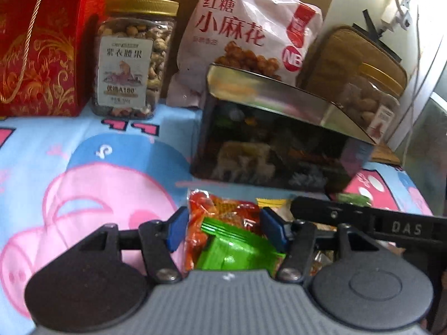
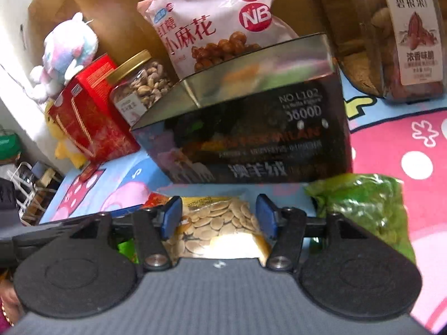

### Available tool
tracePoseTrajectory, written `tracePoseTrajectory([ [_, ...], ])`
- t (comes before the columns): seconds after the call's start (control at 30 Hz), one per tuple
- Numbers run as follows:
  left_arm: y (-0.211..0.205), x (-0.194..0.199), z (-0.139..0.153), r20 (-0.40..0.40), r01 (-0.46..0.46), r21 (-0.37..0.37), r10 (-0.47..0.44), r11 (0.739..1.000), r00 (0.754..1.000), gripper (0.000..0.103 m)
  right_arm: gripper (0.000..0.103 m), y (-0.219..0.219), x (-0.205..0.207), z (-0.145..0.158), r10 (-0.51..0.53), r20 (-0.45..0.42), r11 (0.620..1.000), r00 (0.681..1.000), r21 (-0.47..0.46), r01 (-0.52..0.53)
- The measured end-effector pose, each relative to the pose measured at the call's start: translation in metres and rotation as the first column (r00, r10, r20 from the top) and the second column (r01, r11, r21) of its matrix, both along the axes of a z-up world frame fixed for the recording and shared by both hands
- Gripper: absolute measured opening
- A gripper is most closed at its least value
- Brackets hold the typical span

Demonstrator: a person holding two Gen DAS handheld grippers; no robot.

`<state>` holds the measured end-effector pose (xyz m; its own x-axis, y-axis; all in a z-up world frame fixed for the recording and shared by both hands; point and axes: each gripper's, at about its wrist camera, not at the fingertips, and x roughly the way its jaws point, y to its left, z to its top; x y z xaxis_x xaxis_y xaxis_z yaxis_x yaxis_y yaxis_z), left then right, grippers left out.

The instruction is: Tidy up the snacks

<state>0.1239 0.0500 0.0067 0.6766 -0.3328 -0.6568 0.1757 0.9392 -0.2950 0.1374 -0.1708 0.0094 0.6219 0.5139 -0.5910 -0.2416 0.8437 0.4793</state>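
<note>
A dark open tin box (image 1: 268, 150) stands on the cartoon cloth; it also shows in the right wrist view (image 2: 251, 128). My left gripper (image 1: 227, 230) is open, its blue pads on either side of an orange-red snack packet (image 1: 223, 212) and a green packet (image 1: 234, 251) lying in front of the box. My right gripper (image 2: 219, 216) is open around a clear pack of pumpkin seeds (image 2: 218, 223). A green snack bag (image 2: 363, 206) lies to its right. The right gripper's body (image 1: 363, 220) shows beside the left one.
Behind the box stand a pink twist-snack bag (image 1: 245, 36), a cashew jar (image 1: 131, 64), a red gift box (image 1: 42, 44) and a pecan jar (image 2: 405, 36). Plush toys (image 2: 67, 47) sit at the far left. Cardboard lines the back.
</note>
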Motion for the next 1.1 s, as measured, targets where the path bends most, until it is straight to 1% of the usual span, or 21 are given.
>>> tracePoseTrajectory([
  [0.1,-0.001,-0.017,0.000,-0.004,-0.004,-0.011,0.004,1.000,1.000,0.056,0.061,0.003,-0.021,0.001,0.022,0.034,0.999,0.999,-0.025,-0.021],
  [0.17,-0.002,-0.034,-0.002,0.018,-0.004,-0.008,0.004,1.000,1.000,0.056,0.061,0.001,-0.034,-0.001,0.027,0.050,0.999,0.998,-0.018,-0.026],
  [0.27,-0.003,-0.049,-0.006,0.062,0.001,0.012,-0.002,1.000,0.998,0.056,0.063,0.003,-0.052,0.000,0.045,0.115,0.998,0.992,-0.049,-0.040],
  [0.33,-0.003,-0.055,-0.008,0.094,0.003,0.015,-0.004,1.000,0.996,0.058,0.064,0.006,-0.065,-0.001,0.056,0.179,0.997,0.982,-0.062,-0.045],
  [0.4,-0.003,-0.058,-0.011,0.122,0.002,0.016,-0.004,1.000,0.992,0.058,0.067,0.008,-0.069,0.000,0.057,0.214,0.996,0.975,-0.079,-0.041],
  [0.47,-0.002,-0.057,-0.010,0.131,0.005,0.001,-0.005,1.000,0.991,0.058,0.069,0.009,-0.070,0.000,0.061,0.234,0.996,0.970,-0.083,-0.043],
  [0.63,0.004,-0.056,-0.011,0.123,0.007,-0.044,-0.002,0.999,0.992,0.059,0.072,0.005,-0.067,-0.001,0.043,0.242,0.998,0.969,-0.060,-0.030],
  [0.77,0.004,-0.058,-0.011,0.131,0.009,-0.054,-0.002,0.998,0.991,0.059,0.074,0.003,-0.069,-0.001,0.031,0.242,0.999,0.970,-0.046,-0.020],
  [0.93,0.006,-0.062,-0.009,0.164,0.012,-0.066,-0.001,0.998,0.987,0.059,0.075,0.004,-0.069,-0.001,0.031,0.242,0.999,0.970,-0.047,-0.020],
  [1.1,0.008,-0.063,-0.008,0.170,0.012,-0.085,0.003,0.996,0.985,0.059,0.075,0.003,-0.069,-0.001,0.033,0.242,0.999,0.970,-0.046,-0.023],
])
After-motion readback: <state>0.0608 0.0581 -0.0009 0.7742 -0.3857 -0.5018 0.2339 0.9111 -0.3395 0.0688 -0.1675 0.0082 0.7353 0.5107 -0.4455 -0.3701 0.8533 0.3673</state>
